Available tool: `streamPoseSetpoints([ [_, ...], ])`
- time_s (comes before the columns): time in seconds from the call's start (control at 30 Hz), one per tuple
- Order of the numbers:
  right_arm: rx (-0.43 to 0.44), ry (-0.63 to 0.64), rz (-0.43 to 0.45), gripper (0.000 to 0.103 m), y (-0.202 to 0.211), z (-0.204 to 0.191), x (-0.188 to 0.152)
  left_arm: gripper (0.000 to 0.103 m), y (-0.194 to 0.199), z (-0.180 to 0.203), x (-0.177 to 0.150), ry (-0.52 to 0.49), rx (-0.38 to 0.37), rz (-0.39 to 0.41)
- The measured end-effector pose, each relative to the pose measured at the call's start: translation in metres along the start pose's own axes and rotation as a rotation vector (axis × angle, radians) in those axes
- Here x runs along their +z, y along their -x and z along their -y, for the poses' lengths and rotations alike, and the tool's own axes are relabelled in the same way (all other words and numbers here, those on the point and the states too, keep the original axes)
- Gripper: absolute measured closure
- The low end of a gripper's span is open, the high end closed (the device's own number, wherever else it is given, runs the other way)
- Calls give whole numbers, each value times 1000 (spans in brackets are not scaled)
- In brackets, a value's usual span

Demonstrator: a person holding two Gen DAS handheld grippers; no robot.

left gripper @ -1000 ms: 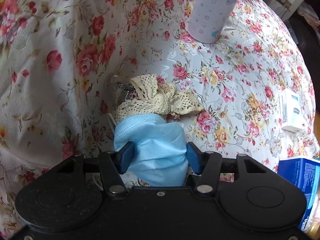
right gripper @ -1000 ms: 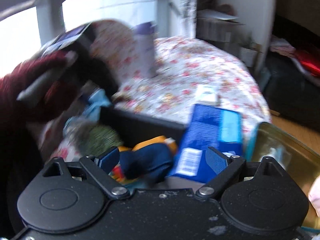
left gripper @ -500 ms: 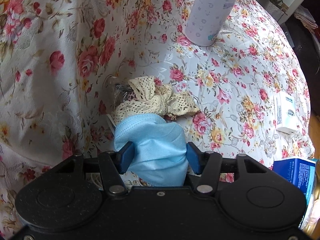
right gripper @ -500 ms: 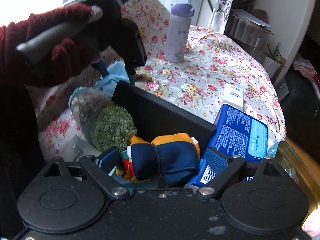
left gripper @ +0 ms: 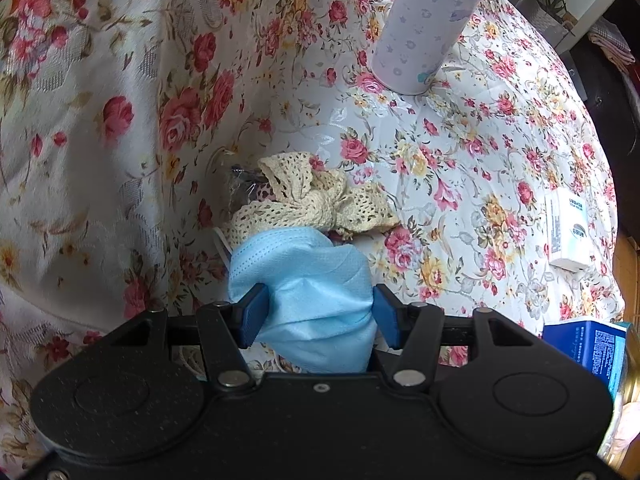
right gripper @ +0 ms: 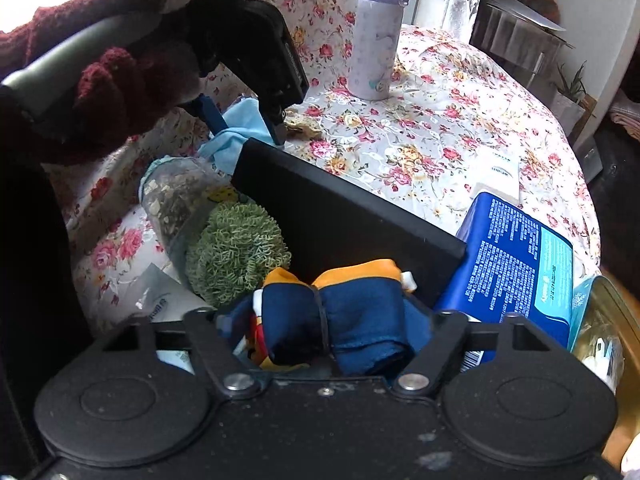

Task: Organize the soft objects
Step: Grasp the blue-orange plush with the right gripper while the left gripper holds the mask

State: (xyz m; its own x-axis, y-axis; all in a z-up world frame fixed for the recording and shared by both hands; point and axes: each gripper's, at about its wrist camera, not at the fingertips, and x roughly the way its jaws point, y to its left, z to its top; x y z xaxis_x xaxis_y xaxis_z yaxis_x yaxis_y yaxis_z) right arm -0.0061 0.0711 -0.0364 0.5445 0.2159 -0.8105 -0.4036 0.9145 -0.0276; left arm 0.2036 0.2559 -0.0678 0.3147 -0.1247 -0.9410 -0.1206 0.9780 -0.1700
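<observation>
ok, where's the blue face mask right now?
Clamped in the left gripper: the blue face mask bunches between its fingers, just in front of the cream lace bow on the floral tablecloth.

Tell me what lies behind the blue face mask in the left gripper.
Behind the blue face mask held by the left gripper lies a cream lace bow on the floral cloth. Something clear and crinkly sits behind it, mostly hidden.

Left wrist looks down close over the floral cloth (left gripper: 460, 152); right wrist faces across it, both sharing the bottle (left gripper: 424, 28).
</observation>
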Motion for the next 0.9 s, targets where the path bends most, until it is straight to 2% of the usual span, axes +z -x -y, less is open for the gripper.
streamPoseSetpoints([
  [0.13,16,-46,25,43,12,5,1,49,0,0,0,2,-1,1],
  [0.5,6,-136,212,43,78,10,4,49,3,-8,0,46,-23,9],
  [0.67,-70,-168,263,43,96,30,-2,51,7,-8,-1,52,-23,31],
  [0.9,-164,-253,252,43,100,69,-25,52,15,-5,-3,27,-12,81],
])
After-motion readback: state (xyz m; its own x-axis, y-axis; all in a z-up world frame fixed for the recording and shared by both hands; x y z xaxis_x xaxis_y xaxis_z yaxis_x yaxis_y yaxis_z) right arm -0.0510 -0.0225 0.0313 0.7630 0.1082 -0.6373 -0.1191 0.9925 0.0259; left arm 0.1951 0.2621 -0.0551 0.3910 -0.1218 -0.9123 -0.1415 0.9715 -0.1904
